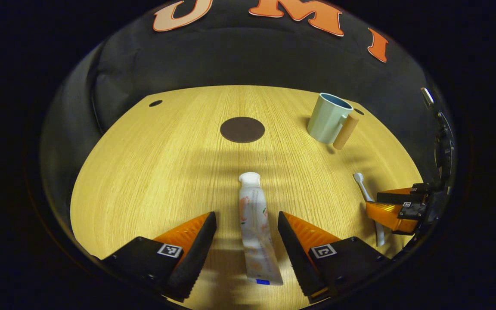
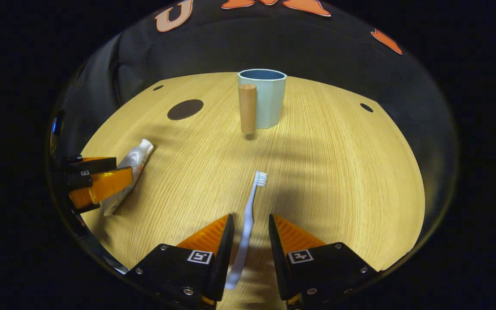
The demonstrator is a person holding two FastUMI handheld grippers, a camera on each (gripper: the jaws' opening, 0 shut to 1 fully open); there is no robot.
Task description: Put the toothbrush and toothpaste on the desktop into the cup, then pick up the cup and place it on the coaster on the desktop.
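Straddling the toothpaste (image 1: 254,228), the left gripper (image 1: 247,221) has its jaws wide, one on each side of the tube with gaps showing, no contact. Tube lies flat on the desk (image 1: 153,172), cap pointing away from the jaws. Ahead of the jaws sits the round dark coaster (image 1: 242,129); ahead and to the right stands the cup (image 1: 327,117), upright, wooden handle on its side.

Right gripper (image 2: 251,226) has its jaws narrower, flanking the toothbrush (image 2: 248,219) handle; can't tell if they touch it. Brush lies flat on the desk between the jaws, bristle head pointing ahead toward the cup, which stands well ahead of those jaws. In the right gripper view the coaster is ahead and left.
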